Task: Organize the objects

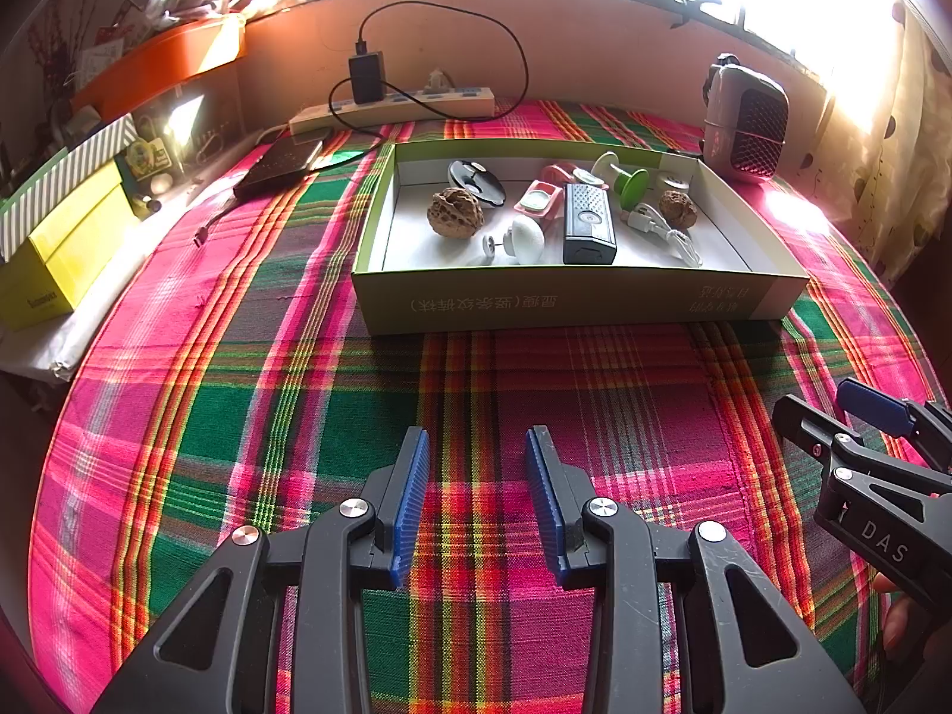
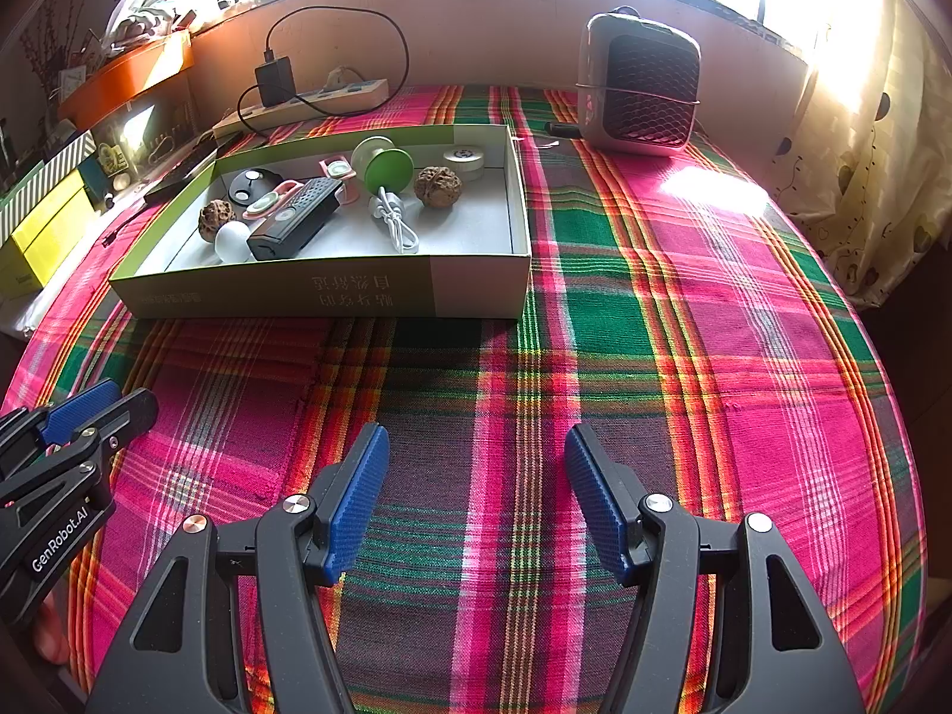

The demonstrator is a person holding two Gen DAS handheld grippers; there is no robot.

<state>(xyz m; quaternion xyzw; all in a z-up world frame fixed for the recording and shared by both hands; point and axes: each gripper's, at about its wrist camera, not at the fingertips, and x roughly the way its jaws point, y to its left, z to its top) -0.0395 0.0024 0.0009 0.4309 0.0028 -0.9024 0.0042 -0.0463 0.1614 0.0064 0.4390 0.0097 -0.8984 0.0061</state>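
A shallow green cardboard box [image 1: 571, 300] [image 2: 285, 291] lies on the plaid cloth and holds several small items: two walnuts [image 1: 455, 212] [image 2: 438, 185], a dark rectangular device [image 1: 589, 223] [image 2: 297, 220], a green spool [image 1: 632, 187] [image 2: 388, 169], a white cable [image 1: 669, 232] [image 2: 395, 223], a white knob [image 1: 523, 238] [image 2: 232, 241] and pink cases [image 1: 538, 197]. My left gripper [image 1: 478, 437] hovers open over the cloth in front of the box, nothing between its blue pads. My right gripper [image 2: 476, 437] is open too, empty, to the right of the box.
A small grey heater [image 1: 747, 122] [image 2: 639, 86] stands at the back right. A power strip with a black charger [image 1: 366, 77] [image 2: 276, 80] lies along the back wall. Yellow and striped boxes [image 1: 59, 250] crowd the left edge. A curtain [image 2: 857, 178] hangs at the right.
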